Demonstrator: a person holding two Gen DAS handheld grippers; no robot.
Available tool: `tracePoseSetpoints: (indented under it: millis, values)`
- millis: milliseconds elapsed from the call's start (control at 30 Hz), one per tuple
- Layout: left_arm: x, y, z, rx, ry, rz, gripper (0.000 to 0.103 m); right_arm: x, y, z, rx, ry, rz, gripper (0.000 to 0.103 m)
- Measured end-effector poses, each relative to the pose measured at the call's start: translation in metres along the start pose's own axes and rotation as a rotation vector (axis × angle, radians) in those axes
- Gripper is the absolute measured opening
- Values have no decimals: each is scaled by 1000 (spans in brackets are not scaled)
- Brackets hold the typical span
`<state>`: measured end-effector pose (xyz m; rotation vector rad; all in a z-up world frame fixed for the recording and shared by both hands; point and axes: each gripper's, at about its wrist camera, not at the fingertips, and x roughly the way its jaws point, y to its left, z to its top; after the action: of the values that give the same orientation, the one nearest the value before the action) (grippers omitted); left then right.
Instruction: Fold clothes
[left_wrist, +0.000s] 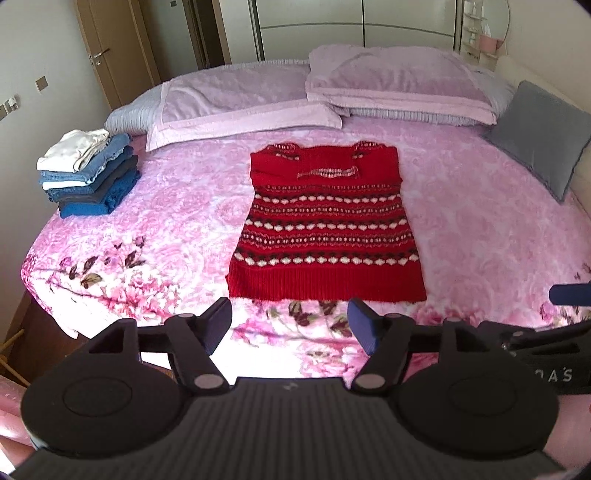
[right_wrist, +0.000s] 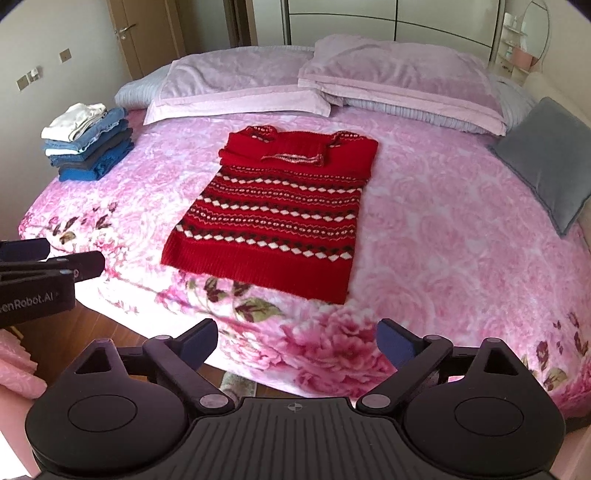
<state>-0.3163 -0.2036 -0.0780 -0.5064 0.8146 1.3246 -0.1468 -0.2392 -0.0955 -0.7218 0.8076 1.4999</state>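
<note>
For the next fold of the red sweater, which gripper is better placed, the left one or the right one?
Probably left. The left gripper, open, points straight at the hem of the red sweater and hovers just short of it. The right gripper, also open, sits farther back with the sweater off to its left.

Home bedroom: bed (left_wrist: 461, 229) with pink floral blanket, two pillows (left_wrist: 399, 85) at its head, wardrobe (left_wrist: 351, 26) behind it, wooden door (left_wrist: 107, 51) left of it.
</note>
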Motion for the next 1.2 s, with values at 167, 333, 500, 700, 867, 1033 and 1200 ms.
tracePoseSetpoints:
  millis: [167, 333, 500, 700, 867, 1033, 1200]
  values:
    - [2, -2, -7, 9, 25, -5, 66, 3, 1, -2, 4, 20, -3, 95]
    - [5, 1, -9, 6, 34, 0, 66, 6, 1, -4, 7, 38, -6, 95]
    - [17, 7, -9, -15, 53, -2, 66, 12, 4, -2, 10, 43, -3, 95]
    - [47, 27, -2, -52, 63, -46, 66, 30, -3, 7, 45, 46, 14, 95]
    - [90, 77, 8, -179, 60, -130, 66, 45, -36, 17, 199, -67, 172, 95]
    - [163, 132, 21, -222, 99, -197, 59, 94, -84, 26, 358, -25, 238, 95]
    - [255, 172, 32, -202, 172, -290, 55, 162, -116, 29, 513, 86, 210, 93]
